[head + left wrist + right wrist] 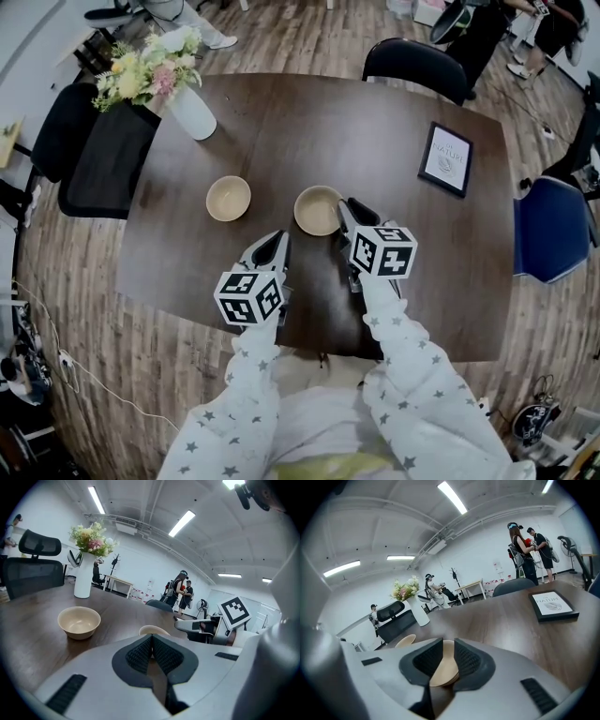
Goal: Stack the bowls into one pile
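1. Your right gripper [343, 204] has its jaws narrowed onto the wall of the right-hand beige round bowl [315, 210], gripping it at its right rim.
2. Your left gripper [281, 238] is empty, its jaws pressed together, and sits just short of both bowls.
3. The left-hand beige round bowl [228, 198] sits upright on the dark brown wooden table [281, 122], beside the gripped one but not touching it.

A dark brown wooden surface [309, 131] carries a white ceramic vase [192, 112] of yellow, pink and white flowers [150, 66] at its far left corner. A black-framed white card [445, 159] lies flat near the right edge. A black office chair [417, 66] stands behind, a blue one [553, 225] to the right.
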`<state>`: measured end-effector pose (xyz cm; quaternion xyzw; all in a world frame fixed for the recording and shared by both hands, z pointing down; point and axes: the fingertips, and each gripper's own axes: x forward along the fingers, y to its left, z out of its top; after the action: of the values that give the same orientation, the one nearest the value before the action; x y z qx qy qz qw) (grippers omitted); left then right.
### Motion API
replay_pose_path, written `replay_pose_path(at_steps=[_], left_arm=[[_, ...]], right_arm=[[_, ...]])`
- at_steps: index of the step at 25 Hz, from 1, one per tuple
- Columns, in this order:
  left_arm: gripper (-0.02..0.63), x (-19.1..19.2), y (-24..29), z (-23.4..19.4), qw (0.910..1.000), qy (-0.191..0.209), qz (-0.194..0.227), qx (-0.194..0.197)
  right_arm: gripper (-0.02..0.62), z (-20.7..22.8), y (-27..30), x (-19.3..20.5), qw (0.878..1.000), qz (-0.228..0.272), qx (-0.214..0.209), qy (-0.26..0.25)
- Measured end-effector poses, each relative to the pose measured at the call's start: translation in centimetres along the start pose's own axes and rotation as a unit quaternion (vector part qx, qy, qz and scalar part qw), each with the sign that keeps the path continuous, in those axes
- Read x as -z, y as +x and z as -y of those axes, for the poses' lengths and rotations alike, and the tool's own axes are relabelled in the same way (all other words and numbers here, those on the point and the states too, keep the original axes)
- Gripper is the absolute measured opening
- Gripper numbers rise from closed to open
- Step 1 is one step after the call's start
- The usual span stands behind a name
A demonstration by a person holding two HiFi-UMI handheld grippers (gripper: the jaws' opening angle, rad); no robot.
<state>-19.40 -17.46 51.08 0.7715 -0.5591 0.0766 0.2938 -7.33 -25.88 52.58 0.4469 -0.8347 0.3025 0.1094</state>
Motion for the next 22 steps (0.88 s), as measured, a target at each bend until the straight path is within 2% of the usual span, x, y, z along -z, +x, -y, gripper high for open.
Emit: replay_pose_path(at_steps=[2,10,18,22], left_arm=[[0.026,-0.3,-0.5,0.3,1.0,0.003,0.006,-0.004],[0.025,-1.5,-2.5,1.2,0.9988,0.013,0.042,-0.022],[0.025,-2.4,-4.5,0.8,0.9971,0.011,0.065,-0.038],[0.025,-2.3,-5.1,-0.1,0.997,0.006,0.064,-0.043]], right_arm=[[0.064,-0.5,-0.6,-0.5,1.0,0.006,-0.011,-0.008],[0.035,-3.0,-2.0,-1.9,0.997,0.026,-0.062,-0.031],[0.032,-5.8,-3.0,-3.6,0.991,0.062,-0.122,-0.006],[0.032,-7.3,-2.6,-3.2,0.99,0.059,-0.132,-0.004]])
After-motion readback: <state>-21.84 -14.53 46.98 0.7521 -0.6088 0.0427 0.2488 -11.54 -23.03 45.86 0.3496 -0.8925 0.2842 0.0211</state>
